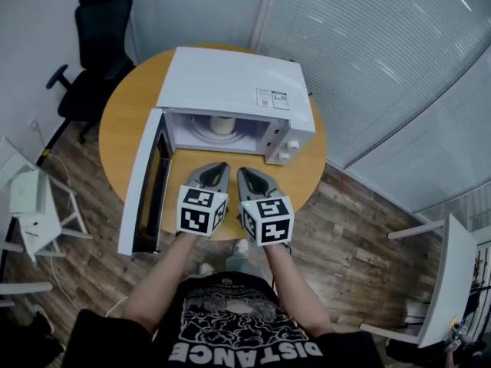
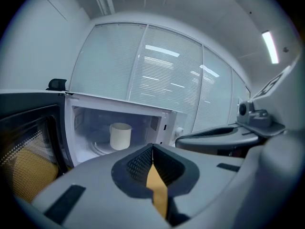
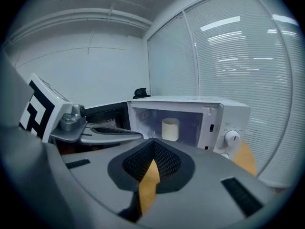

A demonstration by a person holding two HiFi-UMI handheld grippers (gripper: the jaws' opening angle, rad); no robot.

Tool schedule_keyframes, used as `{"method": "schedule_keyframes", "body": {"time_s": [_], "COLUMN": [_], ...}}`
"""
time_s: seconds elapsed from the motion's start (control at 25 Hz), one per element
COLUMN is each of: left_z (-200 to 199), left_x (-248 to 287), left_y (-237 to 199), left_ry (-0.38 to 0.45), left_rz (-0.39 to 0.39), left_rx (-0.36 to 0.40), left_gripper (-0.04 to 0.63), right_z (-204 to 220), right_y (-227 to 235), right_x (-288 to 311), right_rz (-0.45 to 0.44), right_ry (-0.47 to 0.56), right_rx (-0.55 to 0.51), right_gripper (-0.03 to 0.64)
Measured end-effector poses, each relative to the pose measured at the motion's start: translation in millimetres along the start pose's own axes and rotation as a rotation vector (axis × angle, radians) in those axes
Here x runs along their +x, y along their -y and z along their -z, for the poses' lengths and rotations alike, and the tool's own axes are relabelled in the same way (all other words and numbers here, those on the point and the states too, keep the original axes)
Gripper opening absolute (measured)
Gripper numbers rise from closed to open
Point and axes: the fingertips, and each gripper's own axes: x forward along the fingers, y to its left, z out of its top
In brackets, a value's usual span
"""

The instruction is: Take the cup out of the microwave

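Note:
A white microwave (image 1: 238, 83) stands on a round wooden table (image 1: 123, 129), its door (image 1: 146, 182) swung wide to the left. Inside, on the turntable, stands a white cup (image 1: 222, 124), upright; it also shows in the left gripper view as the cup (image 2: 120, 135) and in the right gripper view as the cup (image 3: 170, 129). My left gripper (image 1: 219, 166) and right gripper (image 1: 246, 172) hover side by side in front of the opening, short of the cavity. The left gripper (image 2: 152, 148) and the right gripper (image 3: 153, 143) are both shut and hold nothing.
The microwave's control knobs (image 1: 290, 146) sit on its right front. A black office chair (image 1: 96, 44) stands behind the table at left. White furniture (image 1: 31, 198) is on the floor at left, a white tabletop (image 1: 453, 282) at right. Blinds (image 1: 383, 52) cover the glass wall.

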Motion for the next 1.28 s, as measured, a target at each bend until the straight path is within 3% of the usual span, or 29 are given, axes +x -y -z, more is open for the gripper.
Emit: {"method": "schedule_keyframes", "body": {"time_s": [0.44, 0.84, 1.0, 1.28], "left_z": [-20.0, -20.3, -19.5, -14.9], "left_x": [49.7, 94.8, 106.7, 125.4], "left_y": [-20.9, -49.9, -60.6, -76.7], "left_ry": [0.086, 0.098, 0.107, 0.096], "left_rz": [-0.041, -0.103, -0.118, -0.142], "left_rx": [0.001, -0.009, -0.032, -0.030], "left_gripper": [0.011, 0.014, 0.089, 0.130], "right_z": [-13.4, -20.1, -22.0, -23.4], "right_y": [29.8, 55.4, 61.2, 68.3], "right_x": [47.6, 87.2, 97.7, 112.1], "right_rz": [-0.076, -0.135, -0.150, -0.167], "right_ry": [0.005, -0.020, -0.026, -0.037], "right_rx": [-0.012, -0.027, -0.031, -0.043], "right_gripper": [0.015, 0.015, 0.015, 0.015]}}
